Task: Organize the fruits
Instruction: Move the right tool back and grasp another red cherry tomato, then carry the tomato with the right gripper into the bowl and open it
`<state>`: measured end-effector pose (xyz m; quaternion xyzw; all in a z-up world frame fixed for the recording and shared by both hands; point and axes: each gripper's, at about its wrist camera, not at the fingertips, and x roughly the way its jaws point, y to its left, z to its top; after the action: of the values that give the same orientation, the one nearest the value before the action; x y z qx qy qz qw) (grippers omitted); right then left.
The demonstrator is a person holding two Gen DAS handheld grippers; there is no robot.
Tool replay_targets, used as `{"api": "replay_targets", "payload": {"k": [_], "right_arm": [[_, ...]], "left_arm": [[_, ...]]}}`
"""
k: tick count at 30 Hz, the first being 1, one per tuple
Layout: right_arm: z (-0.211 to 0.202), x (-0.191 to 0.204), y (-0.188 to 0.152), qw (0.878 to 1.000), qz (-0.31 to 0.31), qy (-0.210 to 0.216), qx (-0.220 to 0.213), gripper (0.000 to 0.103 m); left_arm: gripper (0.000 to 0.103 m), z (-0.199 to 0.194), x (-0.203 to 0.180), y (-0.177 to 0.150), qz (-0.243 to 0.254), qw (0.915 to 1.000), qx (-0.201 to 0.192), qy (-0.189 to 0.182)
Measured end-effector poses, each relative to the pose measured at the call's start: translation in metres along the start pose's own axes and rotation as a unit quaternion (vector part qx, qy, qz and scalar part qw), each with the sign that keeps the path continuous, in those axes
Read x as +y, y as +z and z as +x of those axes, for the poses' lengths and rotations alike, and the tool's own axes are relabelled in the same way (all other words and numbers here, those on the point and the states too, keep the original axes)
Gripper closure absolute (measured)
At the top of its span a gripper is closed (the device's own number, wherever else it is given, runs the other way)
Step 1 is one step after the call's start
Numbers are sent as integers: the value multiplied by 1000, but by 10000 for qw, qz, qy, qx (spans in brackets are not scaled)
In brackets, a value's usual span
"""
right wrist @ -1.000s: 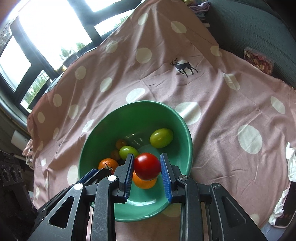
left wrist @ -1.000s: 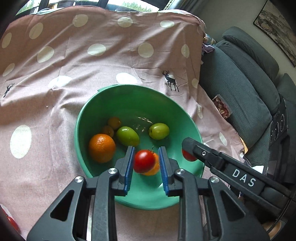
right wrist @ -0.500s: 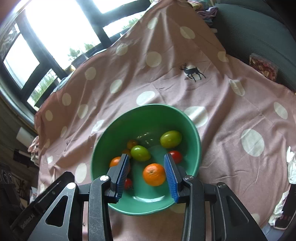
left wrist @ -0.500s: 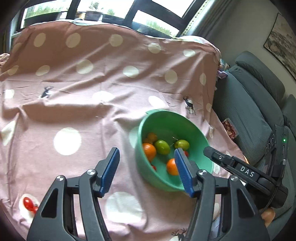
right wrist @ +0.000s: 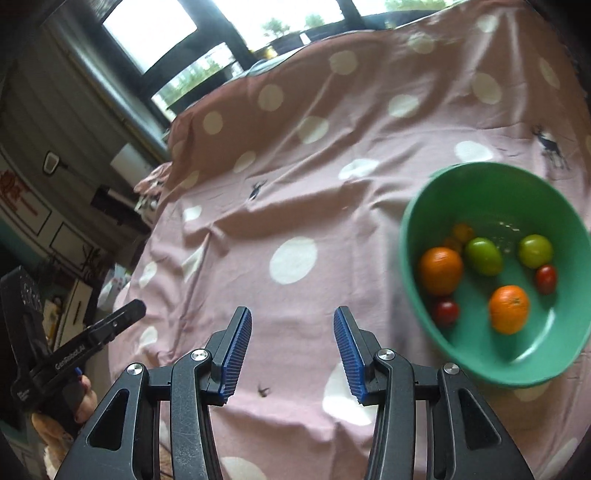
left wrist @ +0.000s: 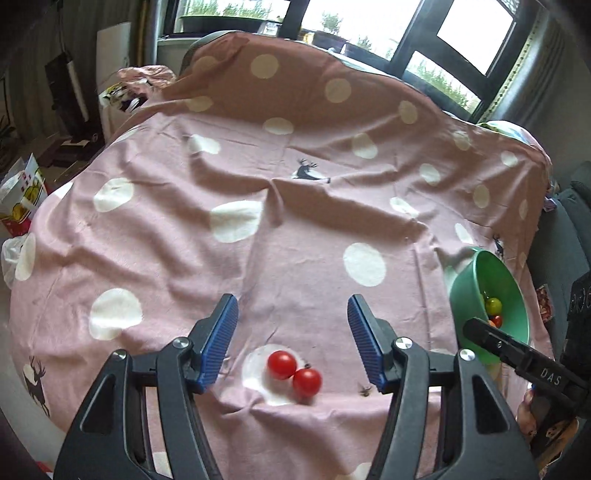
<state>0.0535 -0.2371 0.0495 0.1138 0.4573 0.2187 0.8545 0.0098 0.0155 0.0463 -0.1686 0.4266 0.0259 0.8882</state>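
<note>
Two red tomatoes [left wrist: 293, 371] lie side by side on the pink dotted cloth [left wrist: 295, 206], just ahead of my left gripper [left wrist: 292, 339], which is open and empty above them. The green bowl [right wrist: 476, 365] sits to the right in the right wrist view and holds two oranges [right wrist: 441, 270], two green fruits [right wrist: 484, 256], red tomatoes [right wrist: 546, 278] and small orange fruits. My right gripper [right wrist: 291, 350] is open and empty over bare cloth left of the bowl. The bowl also shows in the left wrist view [left wrist: 465, 295] at the far right.
A grey sofa [left wrist: 576, 221] stands beyond the cloth's right edge. Windows [left wrist: 369, 22] run along the far side. Bags and clutter [left wrist: 22, 192] lie on the floor at the left. A small dark speck [right wrist: 263, 389] lies on the cloth.
Both grippers let their red tomatoes go into the bowl and opened. Both then swung left away from the bowl; the left one now hangs over two tomatoes on the cloth.
</note>
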Motion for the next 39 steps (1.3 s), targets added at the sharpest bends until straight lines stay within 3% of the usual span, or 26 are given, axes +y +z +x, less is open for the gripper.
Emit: {"api": "replay_targets", "payload": {"k": [8,11,18,20,28,35,39], "right_arm": [[84,60,-30,9899,-602,500,1181,56],[100,70,-39,9861,-733,523,1398,63],[122,87,-53,9808,-939,423,1658,63],[128,88,-56,9793,-1015,286,1726,72],[116,71,-47,9837,-879,106,1564,74],[77,30,-21,9950,-345,-174,924,74],[60,14,-13,9974,-104,-119,703,74]], "left_arm": [[59,22,26,-18,-159,9989,401,167],[61,26,33,-19,-282,9985,451,161],[62,31,37,-21,-324,9979,542,157],[62,33,36,-21,-311,9978,563,163],[62,40,21,-22,-137,9977,652,120],[66,59,-3,-33,242,9949,977,75],[71,73,-6,-35,234,9932,1136,73]]}}
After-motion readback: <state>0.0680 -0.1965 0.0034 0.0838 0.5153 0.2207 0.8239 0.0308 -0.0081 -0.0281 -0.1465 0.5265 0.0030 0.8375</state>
